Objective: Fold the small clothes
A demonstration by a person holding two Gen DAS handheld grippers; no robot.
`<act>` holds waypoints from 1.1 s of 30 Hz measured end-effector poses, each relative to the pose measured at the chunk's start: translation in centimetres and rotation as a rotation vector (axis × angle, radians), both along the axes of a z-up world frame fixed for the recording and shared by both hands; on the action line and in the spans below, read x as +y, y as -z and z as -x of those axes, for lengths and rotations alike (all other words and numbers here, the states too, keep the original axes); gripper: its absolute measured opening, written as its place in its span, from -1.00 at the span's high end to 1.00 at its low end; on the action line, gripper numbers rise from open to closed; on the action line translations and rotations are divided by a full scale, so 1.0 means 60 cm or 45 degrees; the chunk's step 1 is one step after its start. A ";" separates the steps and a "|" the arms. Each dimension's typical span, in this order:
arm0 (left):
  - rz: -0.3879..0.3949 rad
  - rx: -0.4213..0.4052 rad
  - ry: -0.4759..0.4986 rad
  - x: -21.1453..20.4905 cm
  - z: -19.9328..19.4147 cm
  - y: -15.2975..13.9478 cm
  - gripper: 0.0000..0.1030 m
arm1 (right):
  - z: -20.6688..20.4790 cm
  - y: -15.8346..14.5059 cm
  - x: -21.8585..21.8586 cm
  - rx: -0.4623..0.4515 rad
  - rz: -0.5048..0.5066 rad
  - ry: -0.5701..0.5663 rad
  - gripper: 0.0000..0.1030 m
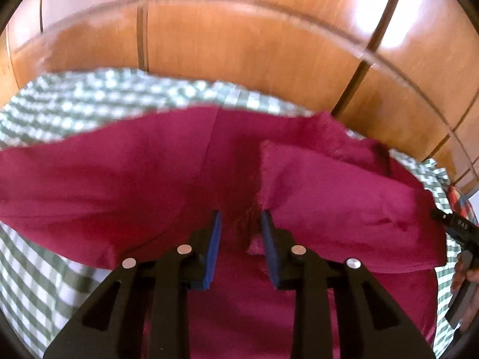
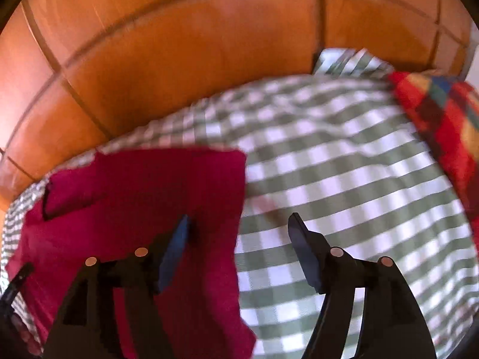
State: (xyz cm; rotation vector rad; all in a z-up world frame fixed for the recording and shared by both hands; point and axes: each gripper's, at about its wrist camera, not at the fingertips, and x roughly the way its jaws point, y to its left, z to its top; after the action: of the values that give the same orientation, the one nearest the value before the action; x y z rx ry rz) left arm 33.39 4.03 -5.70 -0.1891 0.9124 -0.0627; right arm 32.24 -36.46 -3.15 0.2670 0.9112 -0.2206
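Observation:
A magenta garment lies on a green-and-white checked bedsheet, with a folded flap on its right side. My left gripper hovers over the garment's middle, its blue-padded jaws a little apart with nothing between them. In the right wrist view the same garment fills the lower left. My right gripper is wide open over the garment's right edge, its left finger above the cloth and its right finger above the sheet.
A wooden panelled headboard runs along the far edge of the bed. A red multicoloured plaid blanket lies at the right. The other gripper and the hand holding it show at the right edge of the left wrist view.

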 end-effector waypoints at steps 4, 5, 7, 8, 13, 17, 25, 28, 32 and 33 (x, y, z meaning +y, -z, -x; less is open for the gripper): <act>-0.001 -0.101 0.073 -0.024 0.007 -0.037 0.51 | 0.030 -0.040 0.043 -0.115 -0.026 -0.162 -0.30; -0.008 -0.108 0.085 -0.032 0.002 -0.039 0.51 | 0.037 -0.040 0.064 -0.119 -0.035 -0.218 -0.30; -0.005 -0.101 0.113 -0.052 -0.015 -0.040 0.51 | 0.042 -0.033 0.097 -0.096 -0.040 -0.290 -0.30; 0.005 -0.081 0.128 -0.060 -0.026 -0.035 0.51 | 0.043 -0.021 0.114 -0.070 -0.033 -0.320 -0.30; -0.008 0.111 0.083 -0.068 -0.074 0.037 0.50 | 0.041 0.064 0.153 0.014 0.073 -0.320 -0.32; -0.009 0.077 0.081 -0.065 -0.063 0.038 0.50 | 0.054 0.069 0.161 -0.042 0.121 -0.319 -0.37; 0.172 0.038 -0.060 0.025 0.040 -0.007 0.39 | 0.043 0.073 0.164 -0.015 0.171 -0.322 -0.44; 0.215 -0.016 -0.163 0.104 0.093 -0.020 0.29 | 0.064 0.050 0.172 -0.006 0.201 -0.284 -0.52; 0.246 -0.050 -0.340 0.226 0.141 -0.017 0.03 | 0.121 0.024 0.198 -0.071 0.079 -0.326 -0.60; 0.246 -0.050 -0.417 0.266 0.154 -0.012 0.03 | 0.135 0.023 0.207 -0.075 0.060 -0.350 -0.60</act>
State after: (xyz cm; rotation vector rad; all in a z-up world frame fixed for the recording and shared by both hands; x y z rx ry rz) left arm 24.13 20.02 -4.97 -0.5127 0.8266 0.1492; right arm 24.15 -24.03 -4.55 0.1020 0.8731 0.0194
